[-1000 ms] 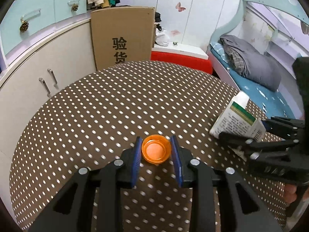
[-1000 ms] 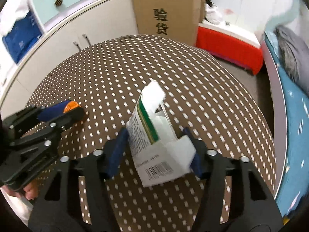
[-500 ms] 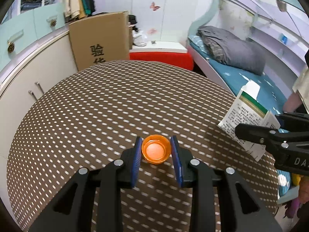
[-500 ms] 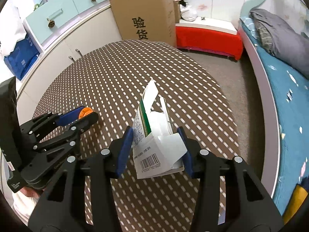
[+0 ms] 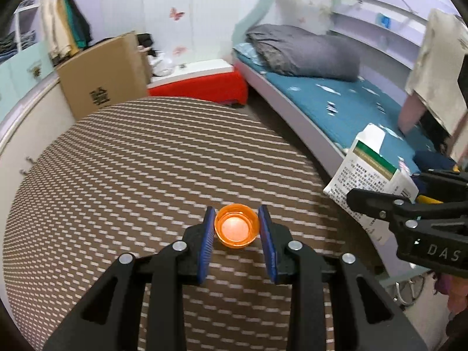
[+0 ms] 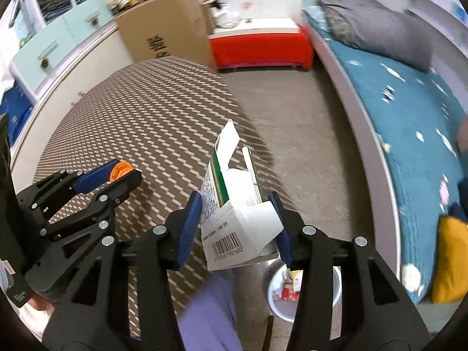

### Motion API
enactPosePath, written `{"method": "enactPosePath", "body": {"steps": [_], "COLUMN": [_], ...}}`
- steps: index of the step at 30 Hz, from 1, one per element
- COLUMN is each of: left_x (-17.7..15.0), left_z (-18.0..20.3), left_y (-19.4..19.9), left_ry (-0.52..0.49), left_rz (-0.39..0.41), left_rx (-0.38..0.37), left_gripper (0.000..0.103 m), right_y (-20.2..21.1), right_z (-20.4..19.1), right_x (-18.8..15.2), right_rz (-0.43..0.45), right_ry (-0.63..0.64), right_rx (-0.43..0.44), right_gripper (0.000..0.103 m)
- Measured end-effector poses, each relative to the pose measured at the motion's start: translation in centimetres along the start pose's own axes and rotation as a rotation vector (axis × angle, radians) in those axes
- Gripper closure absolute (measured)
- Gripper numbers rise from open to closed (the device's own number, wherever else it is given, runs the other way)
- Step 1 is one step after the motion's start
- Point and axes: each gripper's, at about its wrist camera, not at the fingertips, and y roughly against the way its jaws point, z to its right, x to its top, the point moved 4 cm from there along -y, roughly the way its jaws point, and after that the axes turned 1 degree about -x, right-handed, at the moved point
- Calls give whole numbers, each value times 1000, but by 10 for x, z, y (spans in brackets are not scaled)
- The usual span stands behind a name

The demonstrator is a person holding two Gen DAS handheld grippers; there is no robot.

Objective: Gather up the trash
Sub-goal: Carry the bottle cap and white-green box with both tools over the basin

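My left gripper [image 5: 237,231] is shut on a small orange bottle cap [image 5: 236,228], open side up, held above the brown dotted tablecloth [image 5: 140,161]. My right gripper [image 6: 235,216] is shut on a white and green carton [image 6: 231,228] with its top flap open and a barcode facing me. The carton [image 5: 368,172] hangs past the table's right edge, over the floor. In the right wrist view the left gripper [image 6: 125,172] and the cap [image 6: 120,169] appear at the left, over the table [image 6: 140,117]. A white bin [image 6: 336,280] with wrappers inside stands on the floor just below the carton.
A cardboard box [image 5: 102,79] and a red bench [image 5: 201,84] stand behind the table. A bed [image 5: 336,102] with a teal sheet and grey pillow runs along the right. White cabinets [image 6: 58,67] line the left. A person's purple-clad leg [image 6: 204,307] is beside the bin.
Both grippers have swung to the right with their loads. The carton has gone from over the table to beyond its right edge, and the white bin has come into view beneath it.
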Motion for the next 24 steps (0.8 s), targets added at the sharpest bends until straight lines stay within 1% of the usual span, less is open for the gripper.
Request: {"method": "enactPosePath", "body": {"steps": [6, 10, 11, 14, 17, 22, 24], "left_x": [-6, -16, -17, -34, -49, -80, -95], "left_z": [72, 119, 124, 163, 193, 230, 243], "left_y": [-4, -10, -13, -17, -27, -46, -55], "left_ry": [-106, -170, -182, -246, -291, -361, -388], "left_rz": [-7, -26, -30, -52, -86, -147, -186], "left_rx": [-43, -97, -105, -142, -168, -203, -219], "left_gripper": [73, 73, 73, 73, 73, 73, 73], "right_y": [19, 25, 26, 26, 25, 19, 15], "right_z": [55, 93, 100, 126, 147, 182, 193], "right_x": [-36, -68, -75, -99, -124, -177, -197], "right_rz": [-2, -17, -21, -43, -61, -106, -128], "right_ry": [-101, -180, -195, -258, -310, -400, -437], "right_rx": [-49, -87, -96, -113, -143, -182, -194], "right_gripper": [57, 57, 57, 57, 57, 57, 57]}}
